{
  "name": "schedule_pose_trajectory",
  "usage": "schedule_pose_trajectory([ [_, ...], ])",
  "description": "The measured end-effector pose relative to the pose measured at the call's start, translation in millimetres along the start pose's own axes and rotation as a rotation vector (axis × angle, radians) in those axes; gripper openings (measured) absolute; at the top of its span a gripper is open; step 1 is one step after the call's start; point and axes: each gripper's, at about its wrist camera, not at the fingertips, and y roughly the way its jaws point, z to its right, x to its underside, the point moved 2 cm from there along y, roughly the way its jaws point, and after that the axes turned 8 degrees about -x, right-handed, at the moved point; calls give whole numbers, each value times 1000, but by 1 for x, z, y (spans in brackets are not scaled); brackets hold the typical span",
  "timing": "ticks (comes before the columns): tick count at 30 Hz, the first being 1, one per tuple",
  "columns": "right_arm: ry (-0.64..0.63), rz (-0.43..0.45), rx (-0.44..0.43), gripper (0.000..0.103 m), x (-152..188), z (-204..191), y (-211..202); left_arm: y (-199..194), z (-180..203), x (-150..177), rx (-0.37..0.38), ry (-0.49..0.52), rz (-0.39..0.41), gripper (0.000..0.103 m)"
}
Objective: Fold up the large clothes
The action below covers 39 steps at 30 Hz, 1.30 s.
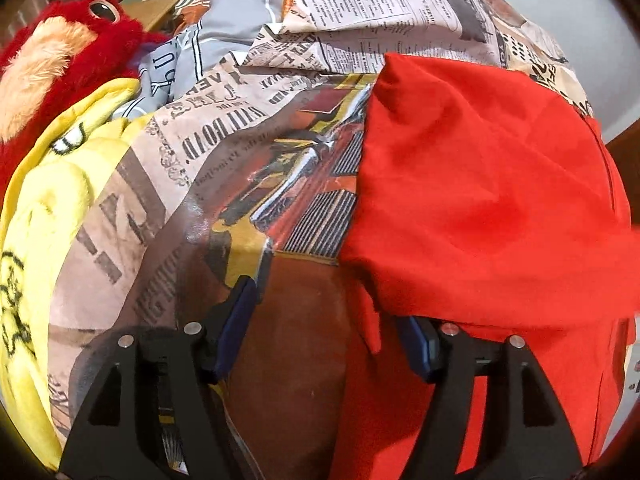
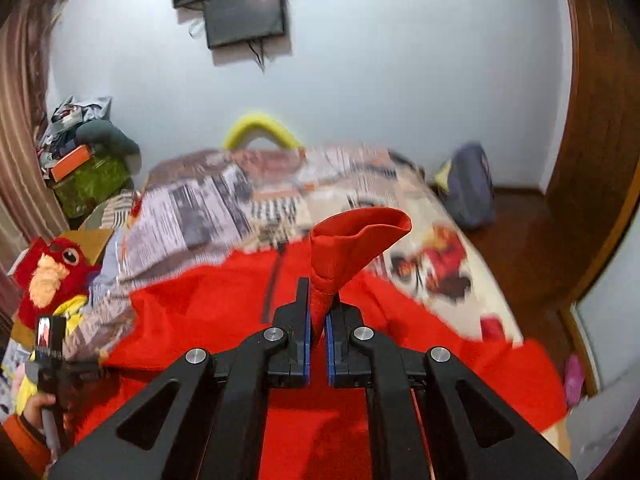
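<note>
Black jaws, blue pads (image 2: 307, 336), silver screws (image 2: 273, 334), orange sleeve (image 2: 24, 432).

The bedsheet (image 1: 208, 136) reads "RAILROAD" among newspaper-style print.

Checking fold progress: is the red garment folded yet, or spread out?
Mostly spread: the red garment lies across the bed, one bunched end pinched up in the right claw.
</note>
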Motion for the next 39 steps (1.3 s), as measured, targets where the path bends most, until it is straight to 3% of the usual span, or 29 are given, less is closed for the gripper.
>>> schedule_pose_trajectory([
  [7,104,-202,-29,5,62,33,27,0,1,4,-38,16,8,69],
  [13,161,-295,-55,8,96,57,18,2,2,5,-56,30,6,71],
  [18,211,-344,-13,29,115,71,8,-4,11,13,-70,84,-27,71],
  [23,220,-285,28,36,112,80,-22,-42,21,23,-72,151,32,71],
  [27,234,-211,34,47,95,85,-55,-91,25,26,-10,160,94,71],
  [34,278,-45,20,56,64,101,-115,-181,47,29,45,213,271,71],
  [39,297,-1,52,58,59,120,-132,-219,83,32,115,250,342,71],
])
